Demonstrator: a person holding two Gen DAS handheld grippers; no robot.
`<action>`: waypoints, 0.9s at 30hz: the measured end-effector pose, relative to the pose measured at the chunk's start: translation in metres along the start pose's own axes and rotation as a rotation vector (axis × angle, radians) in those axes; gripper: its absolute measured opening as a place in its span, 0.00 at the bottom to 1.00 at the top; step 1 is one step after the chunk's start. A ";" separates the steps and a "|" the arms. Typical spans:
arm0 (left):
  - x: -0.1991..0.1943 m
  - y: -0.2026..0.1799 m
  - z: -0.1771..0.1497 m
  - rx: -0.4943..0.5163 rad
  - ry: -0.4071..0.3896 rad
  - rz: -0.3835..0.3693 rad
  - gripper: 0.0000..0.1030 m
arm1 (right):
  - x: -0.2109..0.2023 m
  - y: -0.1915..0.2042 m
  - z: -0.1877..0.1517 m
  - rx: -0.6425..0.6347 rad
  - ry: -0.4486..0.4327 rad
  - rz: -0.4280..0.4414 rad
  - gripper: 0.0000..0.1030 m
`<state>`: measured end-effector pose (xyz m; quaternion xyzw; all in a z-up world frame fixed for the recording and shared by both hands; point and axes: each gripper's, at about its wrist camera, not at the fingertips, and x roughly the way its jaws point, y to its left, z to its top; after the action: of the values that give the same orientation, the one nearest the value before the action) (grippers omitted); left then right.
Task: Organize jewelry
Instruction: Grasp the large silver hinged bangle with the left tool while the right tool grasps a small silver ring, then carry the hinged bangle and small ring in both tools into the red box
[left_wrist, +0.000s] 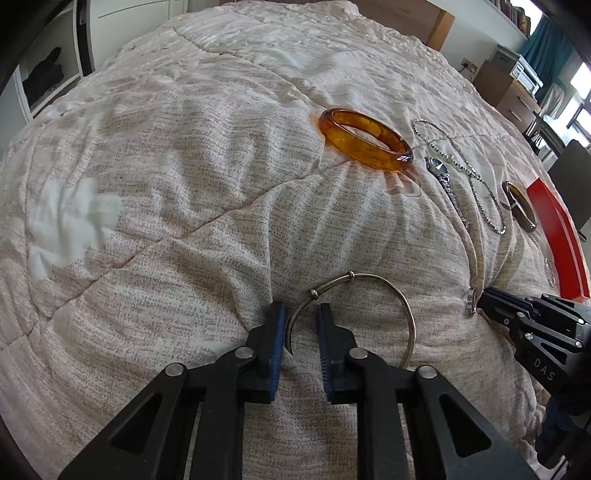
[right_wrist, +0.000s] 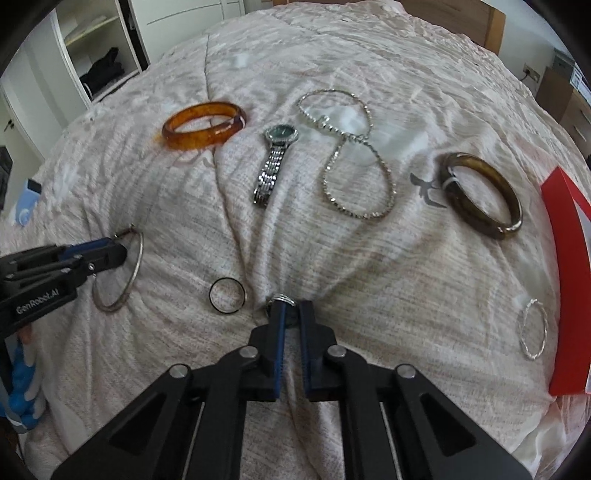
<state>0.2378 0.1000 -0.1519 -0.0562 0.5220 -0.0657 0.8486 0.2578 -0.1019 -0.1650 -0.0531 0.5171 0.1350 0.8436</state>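
Pale quilted bed carries it all: translucent amber bangle far back; thin silver wire bangle between the partly open left tongs, untouched; small coiled silver ring between the narrowly parted right tongs.

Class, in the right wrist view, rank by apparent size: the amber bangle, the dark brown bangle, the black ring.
1. dark brown bangle
2. amber bangle, only slightly smaller; it lies farther from the camera, so the order is unsure
3. black ring, clearly smallest
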 end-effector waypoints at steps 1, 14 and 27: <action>0.000 -0.001 0.001 0.004 -0.001 0.005 0.10 | -0.001 -0.001 0.000 0.006 -0.001 0.005 0.06; -0.023 -0.011 0.001 -0.001 -0.030 0.044 0.04 | -0.045 -0.024 -0.012 0.082 -0.087 0.059 0.03; -0.074 -0.038 0.001 0.013 -0.096 0.058 0.03 | -0.108 -0.050 -0.029 0.135 -0.193 0.074 0.03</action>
<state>0.2032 0.0754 -0.0799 -0.0386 0.4816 -0.0415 0.8746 0.2005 -0.1747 -0.0849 0.0362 0.4431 0.1354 0.8855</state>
